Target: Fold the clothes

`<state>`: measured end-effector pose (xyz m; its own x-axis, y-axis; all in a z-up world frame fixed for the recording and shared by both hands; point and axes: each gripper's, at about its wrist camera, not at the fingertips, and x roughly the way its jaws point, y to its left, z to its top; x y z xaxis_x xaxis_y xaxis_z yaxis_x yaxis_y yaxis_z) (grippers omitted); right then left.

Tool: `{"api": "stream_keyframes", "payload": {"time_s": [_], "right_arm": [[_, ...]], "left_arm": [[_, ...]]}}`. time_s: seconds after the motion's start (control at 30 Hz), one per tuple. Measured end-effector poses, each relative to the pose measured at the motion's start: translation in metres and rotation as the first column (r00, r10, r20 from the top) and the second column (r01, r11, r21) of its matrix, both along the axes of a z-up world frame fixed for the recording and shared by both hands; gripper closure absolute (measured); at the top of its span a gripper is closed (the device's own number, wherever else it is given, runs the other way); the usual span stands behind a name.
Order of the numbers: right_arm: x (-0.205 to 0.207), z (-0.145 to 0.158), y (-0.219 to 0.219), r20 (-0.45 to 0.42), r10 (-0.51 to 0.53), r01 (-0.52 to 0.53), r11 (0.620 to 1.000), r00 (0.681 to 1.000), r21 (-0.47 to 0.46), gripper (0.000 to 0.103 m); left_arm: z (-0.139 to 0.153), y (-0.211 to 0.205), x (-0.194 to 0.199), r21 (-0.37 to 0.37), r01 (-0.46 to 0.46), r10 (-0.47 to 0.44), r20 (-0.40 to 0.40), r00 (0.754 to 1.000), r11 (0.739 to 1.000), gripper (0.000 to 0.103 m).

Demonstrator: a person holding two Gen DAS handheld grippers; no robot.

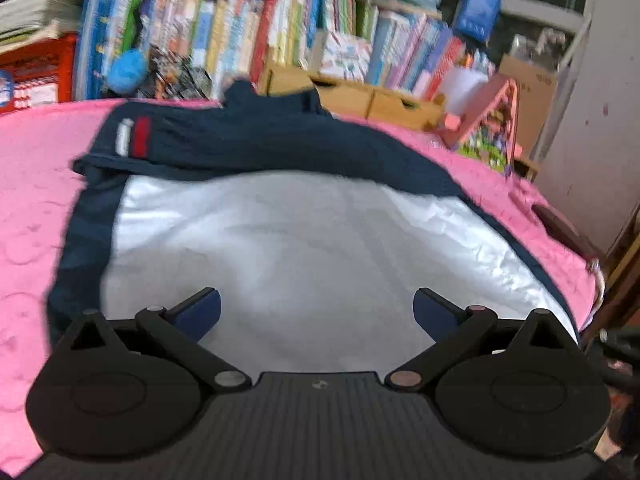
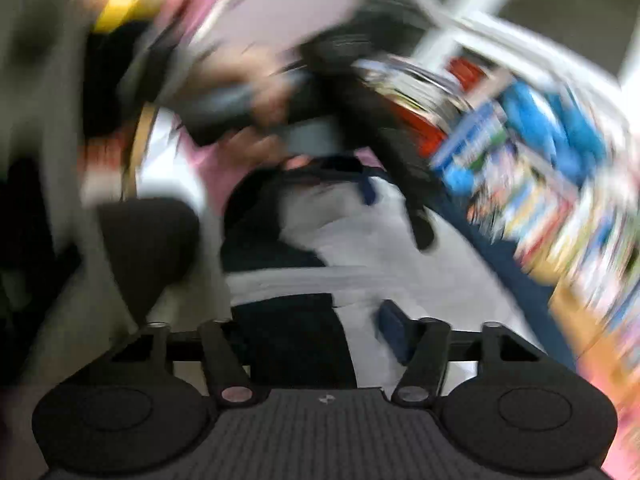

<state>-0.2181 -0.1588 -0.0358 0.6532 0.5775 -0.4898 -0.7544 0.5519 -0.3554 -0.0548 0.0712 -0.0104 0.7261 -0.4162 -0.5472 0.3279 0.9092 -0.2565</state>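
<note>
A navy jacket [image 1: 248, 140] lies spread on the pink bed cover [image 1: 36, 200], with its white lining [image 1: 288, 240] facing up and a red and white patch near its far left. My left gripper [image 1: 316, 300] hovers open just over the lining, nothing between its blue pads. The right wrist view is badly blurred. There my right gripper [image 2: 312, 312] stands partly open at the jacket's edge. A dark navy fold [image 2: 296, 344] lies between its jaws and hides the left pad. The right pad [image 2: 394, 330] sits apart from that fold, against white lining.
Shelves crammed with books [image 1: 248, 36] rise behind the bed, with wooden boxes [image 1: 360, 96] and a pink toy house [image 1: 492, 124] along the far edge. A grey wall [image 1: 592, 120] stands at the right. A person's hand [image 2: 256, 92] shows blurred in the right wrist view.
</note>
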Motion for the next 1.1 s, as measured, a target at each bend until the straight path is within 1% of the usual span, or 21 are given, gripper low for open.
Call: {"api": "stream_keyframes", "payload": {"time_s": [0.03, 0.07, 0.1, 0.13, 0.23, 0.33, 0.37, 0.4, 0.47, 0.53, 0.6, 0.63, 0.67, 0.7, 0.73, 0.77, 0.8, 0.87, 0.93, 1.03, 1.1], "right_arm": [[0.006, 0.012, -0.010, -0.058, -0.023, 0.027, 0.997, 0.998, 0.076, 0.057], [0.012, 0.024, -0.020, -0.092, -0.050, 0.063, 0.988, 0.994, 0.141, 0.058], [0.017, 0.033, -0.027, -0.096, -0.088, 0.104, 0.978, 0.992, 0.183, 0.062], [0.022, 0.042, -0.033, -0.099, -0.123, 0.143, 0.965, 0.987, 0.219, 0.063], [0.050, 0.061, -0.043, -0.114, -0.196, 0.220, 0.935, 0.974, 0.278, 0.064], [0.086, 0.073, -0.048, -0.147, -0.251, 0.285, 0.905, 0.957, 0.315, 0.064], [0.104, 0.073, -0.048, -0.186, -0.266, 0.315, 0.893, 0.946, 0.321, 0.064], [0.124, 0.073, -0.049, -0.245, -0.280, 0.351, 0.877, 0.928, 0.328, 0.064], [0.164, 0.068, -0.049, -0.373, -0.287, 0.416, 0.845, 0.882, 0.335, 0.064], [0.195, 0.062, -0.050, -0.477, -0.286, 0.475, 0.811, 0.831, 0.341, 0.064], [0.223, 0.052, -0.051, -0.559, -0.284, 0.523, 0.785, 0.779, 0.331, 0.064], [0.233, 0.047, -0.051, -0.589, -0.285, 0.544, 0.775, 0.756, 0.323, 0.064], [0.237, 0.043, -0.052, -0.608, -0.281, 0.552, 0.770, 0.743, 0.319, 0.064], [0.241, 0.039, -0.052, -0.624, -0.279, 0.561, 0.766, 0.730, 0.314, 0.062], [0.242, 0.035, -0.051, -0.632, -0.285, 0.570, 0.762, 0.721, 0.307, 0.061], [0.241, 0.031, -0.051, -0.633, -0.292, 0.574, 0.762, 0.717, 0.299, 0.060], [0.239, 0.030, -0.052, -0.630, -0.294, 0.570, 0.767, 0.719, 0.293, 0.056], [0.229, 0.032, -0.058, -0.613, -0.289, 0.554, 0.778, 0.735, 0.298, 0.045], [0.214, 0.041, -0.069, -0.570, -0.293, 0.536, 0.781, 0.768, 0.320, 0.024], [0.181, 0.058, -0.089, -0.484, -0.286, 0.485, 0.800, 0.827, 0.354, 0.015], [0.154, 0.067, -0.099, -0.409, -0.294, 0.449, 0.816, 0.864, 0.364, 0.011]], "left_arm": [[0.005, 0.007, -0.005, -0.012, -0.011, 0.011, 0.019, 1.000, 1.000, 0.000], [0.011, 0.015, -0.012, -0.024, -0.024, 0.025, 0.042, 0.999, 0.999, 0.000], [0.017, 0.022, -0.018, -0.036, -0.037, 0.039, 0.065, 0.997, 0.999, 0.000], [0.024, 0.029, -0.024, -0.047, -0.051, 0.055, 0.087, 0.995, 0.998, 0.000], [0.042, 0.048, -0.043, -0.071, -0.081, 0.091, 0.147, 0.985, 0.994, 0.000], [0.056, 0.058, -0.063, -0.076, -0.055, 0.069, 0.195, 0.978, 0.996, 0.000], [0.059, 0.056, -0.068, -0.071, -0.026, 0.040, 0.207, 0.978, 0.997, 0.000], [0.062, 0.053, -0.075, -0.060, 0.008, 0.006, 0.218, 0.976, 0.998, 0.000], [0.066, 0.041, -0.091, -0.008, 0.092, -0.088, 0.245, 0.966, 0.996, 0.000], [0.066, 0.020, -0.103, 0.078, 0.158, -0.173, 0.268, 0.948, 0.984, 0.000], [0.059, -0.004, -0.103, 0.185, 0.185, -0.233, 0.281, 0.931, 0.965, 0.000], [0.054, -0.017, -0.102, 0.240, 0.194, -0.260, 0.284, 0.923, 0.951, 0.000], [0.049, -0.026, -0.097, 0.285, 0.194, -0.276, 0.283, 0.919, 0.939, 0.000], [0.044, -0.032, -0.086, 0.315, 0.189, -0.279, 0.271, 0.921, 0.930, 0.000], [0.038, -0.038, -0.074, 0.331, 0.176, -0.267, 0.256, 0.929, 0.927, 0.000], [0.032, -0.044, -0.062, 0.340, 0.154, -0.244, 0.241, 0.939, 0.928, 0.000], [0.026, -0.049, -0.050, 0.350, 0.132, -0.221, 0.227, 0.949, 0.927, 0.000], [0.018, -0.048, -0.021, 0.347, 0.054, -0.129, 0.196, 0.972, 0.936, 0.000], [0.011, -0.043, 0.008, 0.339, -0.035, -0.023, 0.164, 0.986, 0.940, 0.000], [0.011, -0.027, 0.038, 0.276, -0.092, 0.061, 0.117, 0.991, 0.957, 0.000], [0.015, -0.017, 0.052, 0.255, -0.123, 0.098, 0.108, 0.989, 0.959, 0.000]]}}
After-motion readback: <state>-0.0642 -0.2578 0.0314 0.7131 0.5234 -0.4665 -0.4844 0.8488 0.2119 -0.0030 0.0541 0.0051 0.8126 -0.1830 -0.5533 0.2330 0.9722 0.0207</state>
